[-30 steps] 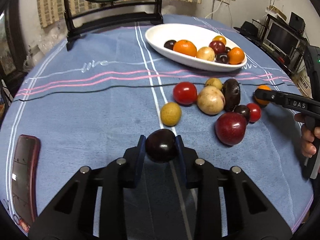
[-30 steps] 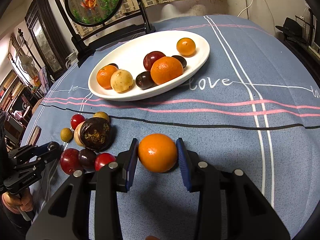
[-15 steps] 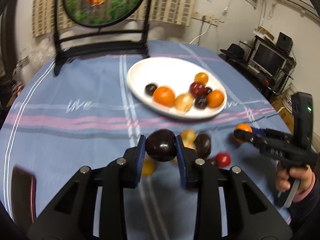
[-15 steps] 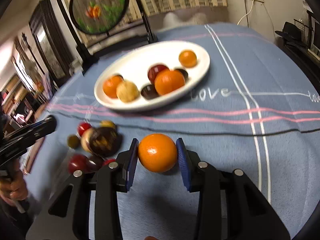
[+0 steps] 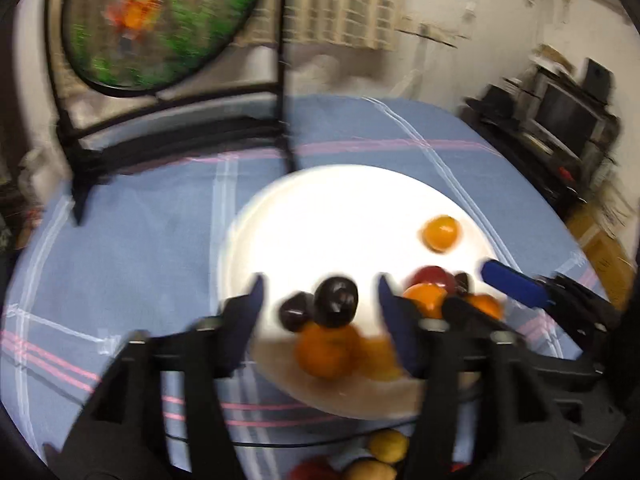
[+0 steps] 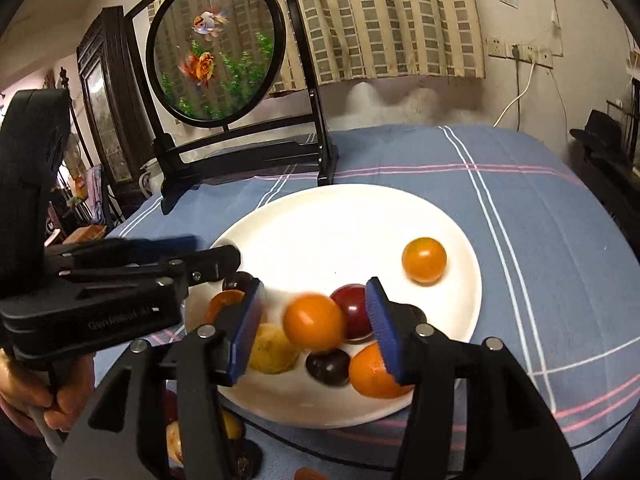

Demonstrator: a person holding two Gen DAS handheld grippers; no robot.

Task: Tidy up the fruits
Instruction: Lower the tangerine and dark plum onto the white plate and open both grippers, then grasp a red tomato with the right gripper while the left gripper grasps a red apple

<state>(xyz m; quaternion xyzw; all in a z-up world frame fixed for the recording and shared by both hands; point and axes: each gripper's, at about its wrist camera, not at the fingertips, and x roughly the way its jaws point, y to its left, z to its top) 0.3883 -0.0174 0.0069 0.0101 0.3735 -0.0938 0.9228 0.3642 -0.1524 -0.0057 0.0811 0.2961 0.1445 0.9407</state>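
A round table under a blue cloth (image 6: 540, 216) with pink and white stripes fills the room's foreground, and a framed goldfish screen (image 6: 214, 50) stands at its far edge before checked curtains. A white oval plate (image 6: 320, 224) sits mid-table. I hold a gripper in each hand, both above the plate's near rim. My left gripper (image 5: 320, 300) is spread wide, its jaws clear of the dark plum (image 5: 336, 302) that sits between them, just over another dark fruit. My right gripper (image 6: 314, 320) is likewise parted, and a blurred orange (image 6: 314, 322) hangs loose between its blue pads (image 6: 378, 320), touching neither; it looks to be dropping among the plate's fruit. A small orange fruit (image 6: 424, 260) lies apart on the plate's far side. More fruit (image 5: 386, 444) waits on the cloth below the plate. These fruits are round, smooth and light, apt to roll; I judge each is best pinched gently across its widest middle, since plums bruise.
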